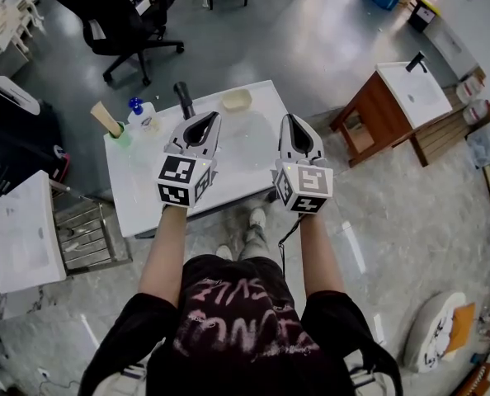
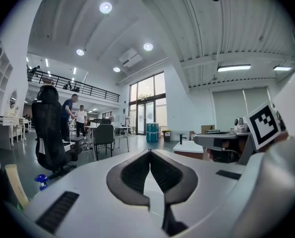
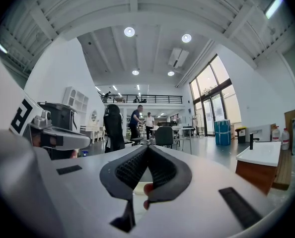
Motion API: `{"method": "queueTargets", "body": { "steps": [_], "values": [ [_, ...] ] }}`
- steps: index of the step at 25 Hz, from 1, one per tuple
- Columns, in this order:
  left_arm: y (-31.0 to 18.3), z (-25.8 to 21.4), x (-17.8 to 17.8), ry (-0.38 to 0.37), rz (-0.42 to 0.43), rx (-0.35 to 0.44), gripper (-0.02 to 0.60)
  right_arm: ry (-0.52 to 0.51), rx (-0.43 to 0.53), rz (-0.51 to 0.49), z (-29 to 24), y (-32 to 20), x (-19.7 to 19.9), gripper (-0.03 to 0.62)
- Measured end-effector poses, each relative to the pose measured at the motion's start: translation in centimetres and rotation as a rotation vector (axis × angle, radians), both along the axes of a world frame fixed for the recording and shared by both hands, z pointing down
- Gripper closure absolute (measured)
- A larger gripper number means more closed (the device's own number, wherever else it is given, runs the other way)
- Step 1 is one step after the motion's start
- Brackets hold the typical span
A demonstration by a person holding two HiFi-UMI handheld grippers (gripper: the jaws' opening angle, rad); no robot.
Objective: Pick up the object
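Jaws of both the left gripper (image 1: 205,120) and the right gripper (image 1: 294,120) are pressed tip to tip with nothing between them, and the two are held side by side, apart, above the white desk (image 1: 245,167). Past their tips, at the desk's far edge, a small cream dish (image 1: 237,99) lies untouched. A black-handled tool (image 1: 183,99) is just to its left, a blue-capped bottle (image 1: 143,114) and a green cup (image 1: 120,134) are farther left, and a black office chair (image 1: 121,19) stands beyond.
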State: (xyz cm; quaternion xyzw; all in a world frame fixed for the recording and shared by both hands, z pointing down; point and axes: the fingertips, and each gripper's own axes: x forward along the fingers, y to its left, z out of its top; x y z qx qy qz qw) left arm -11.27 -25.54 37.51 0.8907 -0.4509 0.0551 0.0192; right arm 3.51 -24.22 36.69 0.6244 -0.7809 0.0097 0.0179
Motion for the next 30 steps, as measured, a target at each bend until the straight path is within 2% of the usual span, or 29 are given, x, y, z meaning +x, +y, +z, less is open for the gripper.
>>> {"method": "queueTargets", "body": {
  "steps": [16, 30],
  "values": [
    [-12.0, 1.9, 5.7, -0.005, -0.068, -0.044, 0.566, -0.027, -0.038, -0.071, 1.6, -13.0, 5.5, 0.579],
    [-17.4, 2.6, 9.0, -0.013, -0.11, -0.05, 0.566, -0.042, -0.046, -0.116, 2.4, -18.7, 8.8, 0.579]
  ]
}}
